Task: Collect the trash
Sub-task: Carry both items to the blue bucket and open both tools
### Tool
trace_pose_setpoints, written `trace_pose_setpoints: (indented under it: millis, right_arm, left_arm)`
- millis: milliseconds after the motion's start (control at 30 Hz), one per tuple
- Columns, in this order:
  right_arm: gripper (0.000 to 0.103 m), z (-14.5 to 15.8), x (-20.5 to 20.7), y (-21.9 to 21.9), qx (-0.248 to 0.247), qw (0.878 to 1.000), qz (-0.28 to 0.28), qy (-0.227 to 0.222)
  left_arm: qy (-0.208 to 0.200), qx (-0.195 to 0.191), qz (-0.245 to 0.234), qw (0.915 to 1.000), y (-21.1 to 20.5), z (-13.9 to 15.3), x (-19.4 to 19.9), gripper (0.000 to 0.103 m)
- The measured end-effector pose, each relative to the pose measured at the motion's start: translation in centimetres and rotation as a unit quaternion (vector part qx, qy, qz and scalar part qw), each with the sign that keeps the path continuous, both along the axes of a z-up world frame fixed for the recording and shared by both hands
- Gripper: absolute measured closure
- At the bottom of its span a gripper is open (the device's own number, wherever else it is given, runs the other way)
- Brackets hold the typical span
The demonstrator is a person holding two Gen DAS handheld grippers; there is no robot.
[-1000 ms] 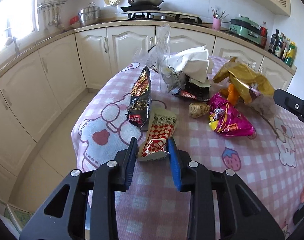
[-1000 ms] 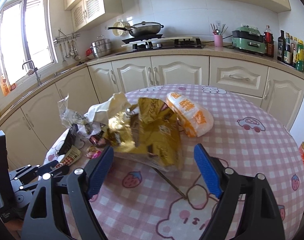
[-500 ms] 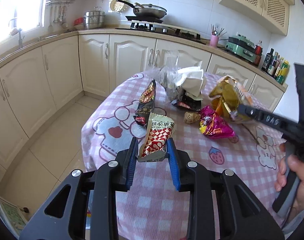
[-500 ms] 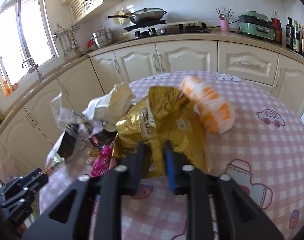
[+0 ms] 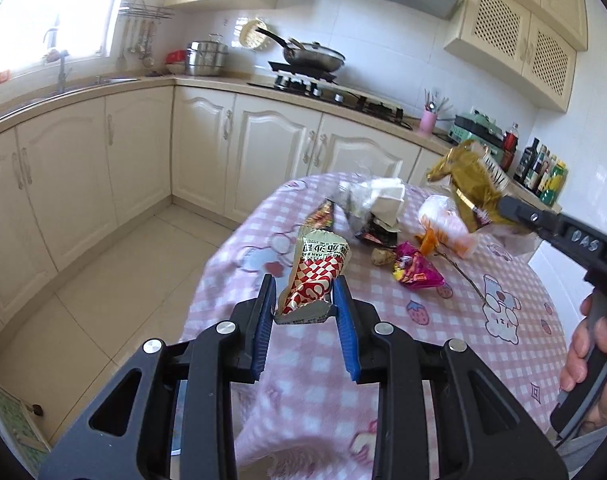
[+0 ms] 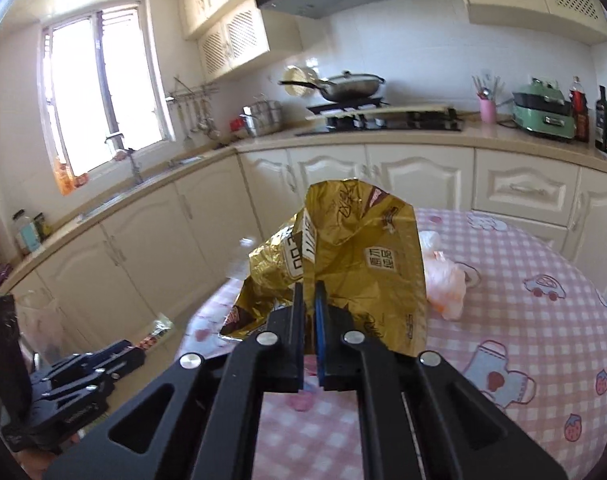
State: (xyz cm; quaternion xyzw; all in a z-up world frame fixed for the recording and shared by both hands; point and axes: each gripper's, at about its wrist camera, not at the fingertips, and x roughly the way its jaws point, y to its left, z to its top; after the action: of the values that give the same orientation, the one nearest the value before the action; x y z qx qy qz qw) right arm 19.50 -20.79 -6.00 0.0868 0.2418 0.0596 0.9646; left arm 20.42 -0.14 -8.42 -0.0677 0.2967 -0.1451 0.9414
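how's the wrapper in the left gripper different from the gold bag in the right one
The red-checked wrapper is narrow with a white top band; the gold bag is far larger, crumpled and foil-shiny. The left gripper holds the red-checked wrapper by its bottom end with the jaws well apart, while the right gripper is pinched almost shut on a thin fold of the gold bag. Both are held clear of the pink checked tablecloth.
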Motion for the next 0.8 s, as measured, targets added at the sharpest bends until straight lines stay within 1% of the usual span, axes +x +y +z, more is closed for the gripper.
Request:
trace_pose_setpoints:
  millis: [100,233,367,467,533,667,800]
  right_arm:
    - [0.098,0.8,-0.4,3.0,0.002,0.999,0.036,-0.006]
    - [0.098,0.3,-0.2,8.1,-0.001,0.996,0.093,0.005]
    - [0.098,-1.3,0.3,13.4,-0.002,0.989,0.146,0.024]
    - [0.098,-3.5,1.0,18.1,-0.006,0.981,0.188,0.050]
    - [0.098,-4.8,1.6,20.5,-0.008,0.976,0.207,0.066]
    - [0.098,-8.6,2.9,25.5,-0.018,0.964,0.243,0.108]
    - [0.098,-12.7,4.0,29.1,-0.028,0.953,0.261,0.153]
  left_arm:
    - [-0.002,-0.002,0.020,0.9998,2.1,0.0,-0.9,0.075]
    - [0.002,-0.001,0.050,0.9987,5.1,-0.6,-2.2,0.075]
    - [0.017,0.005,0.090,0.9958,8.5,-2.1,-3.5,0.075]
    - [0.030,0.014,0.120,0.9923,10.7,-3.2,-4.0,0.075]
    - [0.043,0.018,0.144,0.9885,12.4,-4.2,-4.3,0.075]
    - [0.072,0.019,0.188,0.9794,15.4,-6.4,-4.4,0.075]
    - [0.112,0.016,0.237,0.9650,18.1,-9.3,-4.1,0.075]
